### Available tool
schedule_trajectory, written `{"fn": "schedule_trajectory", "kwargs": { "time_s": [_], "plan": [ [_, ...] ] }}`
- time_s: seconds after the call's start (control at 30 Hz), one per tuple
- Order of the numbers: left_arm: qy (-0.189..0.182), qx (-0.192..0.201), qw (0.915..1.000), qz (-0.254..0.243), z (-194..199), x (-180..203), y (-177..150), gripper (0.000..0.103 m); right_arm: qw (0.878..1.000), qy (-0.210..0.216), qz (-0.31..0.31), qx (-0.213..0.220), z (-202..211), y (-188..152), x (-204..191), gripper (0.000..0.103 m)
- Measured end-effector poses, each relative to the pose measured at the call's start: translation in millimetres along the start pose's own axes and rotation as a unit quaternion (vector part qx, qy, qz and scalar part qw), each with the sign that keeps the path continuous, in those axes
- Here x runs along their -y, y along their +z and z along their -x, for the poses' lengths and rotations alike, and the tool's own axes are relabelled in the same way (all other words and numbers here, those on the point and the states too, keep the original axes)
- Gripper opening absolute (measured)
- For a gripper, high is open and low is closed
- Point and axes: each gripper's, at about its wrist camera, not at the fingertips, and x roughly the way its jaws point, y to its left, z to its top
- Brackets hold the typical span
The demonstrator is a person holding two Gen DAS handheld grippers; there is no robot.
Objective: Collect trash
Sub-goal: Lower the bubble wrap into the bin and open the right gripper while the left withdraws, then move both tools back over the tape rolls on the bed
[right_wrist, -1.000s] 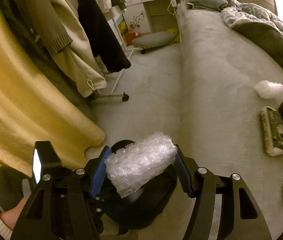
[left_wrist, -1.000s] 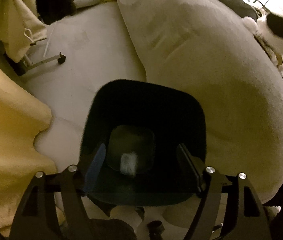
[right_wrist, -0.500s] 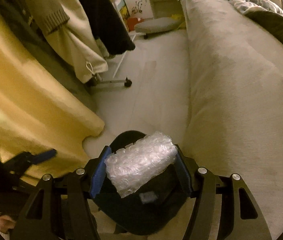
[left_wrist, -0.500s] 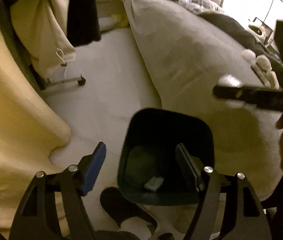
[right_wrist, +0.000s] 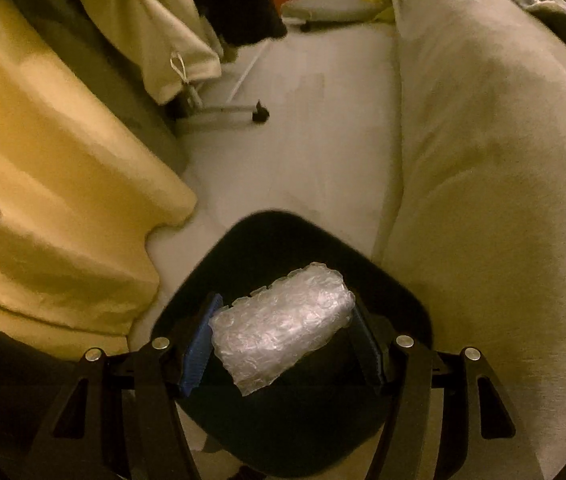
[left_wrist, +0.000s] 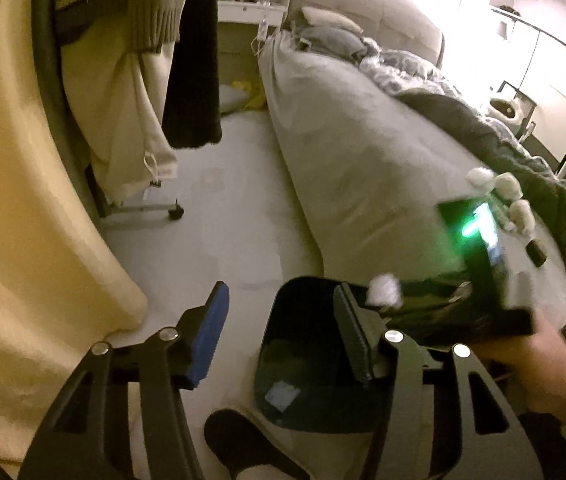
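A black trash bin [right_wrist: 283,412] stands on the floor beside the bed. My right gripper [right_wrist: 283,344] is shut on a wad of bubble wrap [right_wrist: 279,326] and holds it right over the bin's opening. In the left wrist view the bin [left_wrist: 303,364] shows a small pale scrap [left_wrist: 281,393] at its bottom, and the bubble wrap's end [left_wrist: 383,289] pokes out over the rim. My left gripper [left_wrist: 283,340] is open and empty, above the bin's left side. Several white crumpled wads [left_wrist: 501,188] lie on the bed.
The bed [left_wrist: 363,176] with a grey cover fills the right. A yellow curtain [left_wrist: 23,220] hangs at left. A clothes rack on wheels [left_wrist: 151,208] holds hanging garments. A dark slipper [left_wrist: 243,440] is on the floor next to the bin. A small black object [left_wrist: 537,252] lies on the bed.
My right gripper has carried the bubble wrap over the bin's opening. My left gripper has pulled up and back to the left, away from the bin.
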Motion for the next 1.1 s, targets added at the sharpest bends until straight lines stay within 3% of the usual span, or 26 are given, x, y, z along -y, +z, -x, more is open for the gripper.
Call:
{"fn": "schedule_trajectory", "kwargs": {
  "time_s": [0.43, 0.53, 0.6, 0.73, 1.1],
  "plan": [
    [-0.024, 0.055, 0.9981, 0.012, 37, 1, 17, 0.052, 0.996, -0.028, 0.035, -0.081, -62, -21, -7, 0.063],
    [-0.023, 0.059, 0.9979, 0.013, 46, 5, 19, 0.052, 0.995, -0.031, 0.031, -0.087, -67, -24, -4, 0.072],
    [-0.021, 0.062, 0.9978, 0.009, 52, 10, 20, 0.052, 0.996, -0.037, 0.029, -0.075, -64, -26, -3, 0.088],
    [-0.013, 0.069, 0.9975, -0.007, 61, 20, 21, 0.052, 0.998, -0.030, 0.028, -0.050, -48, -24, -3, 0.090],
    [-0.033, 0.065, 0.9972, -0.014, 69, 50, 27, 0.054, 0.996, -0.003, 0.030, 0.089, 69, -17, 10, 0.093]
  ]
}}
